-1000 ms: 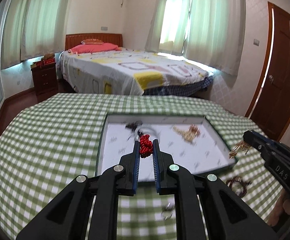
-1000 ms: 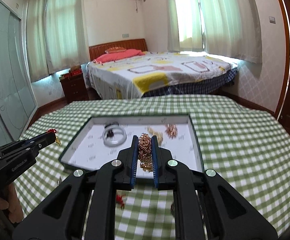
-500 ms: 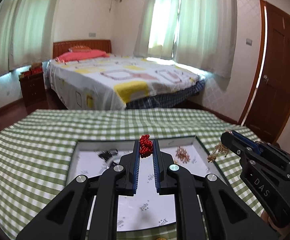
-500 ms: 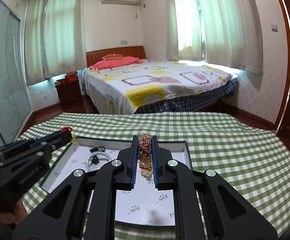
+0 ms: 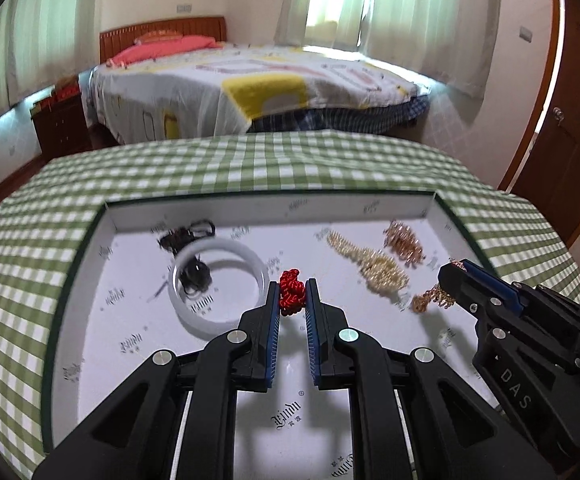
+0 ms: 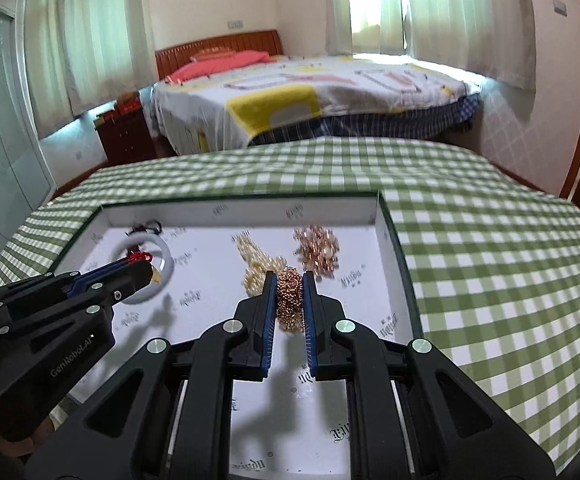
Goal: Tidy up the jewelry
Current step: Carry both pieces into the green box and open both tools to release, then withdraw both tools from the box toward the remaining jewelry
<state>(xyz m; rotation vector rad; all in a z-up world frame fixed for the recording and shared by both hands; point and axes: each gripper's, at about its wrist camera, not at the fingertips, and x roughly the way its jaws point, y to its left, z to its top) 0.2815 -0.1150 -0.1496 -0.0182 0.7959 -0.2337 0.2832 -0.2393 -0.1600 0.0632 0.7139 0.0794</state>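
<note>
My left gripper (image 5: 292, 285) is shut on a red knotted cord (image 5: 292, 292), held over the white-lined tray (image 5: 257, 208) just right of a white bangle (image 5: 219, 284). The right gripper (image 6: 290, 278) is shut on a bunched gold chain (image 6: 290, 300) above the tray's right half; the same right gripper (image 5: 456, 272) enters the left wrist view at the right with the gold chain (image 5: 430, 300) dangling. In the tray lie a pale gold chain (image 5: 370, 262), a rose-gold chain (image 5: 404, 240) and a dark trinket (image 5: 185, 234). The left gripper (image 6: 143, 264) shows at the left of the right wrist view.
The tray rests on a table under a green checked cloth (image 6: 490, 264). Behind the table stand a bed (image 5: 249, 88), a wooden nightstand (image 5: 61, 124) and curtained windows. A brown door (image 5: 570, 120) is at the right.
Both grippers have come forward and down over the tray, still holding their pieces. The tray fills more of both views, and the loose items on the cloth near the front have dropped out of sight.
</note>
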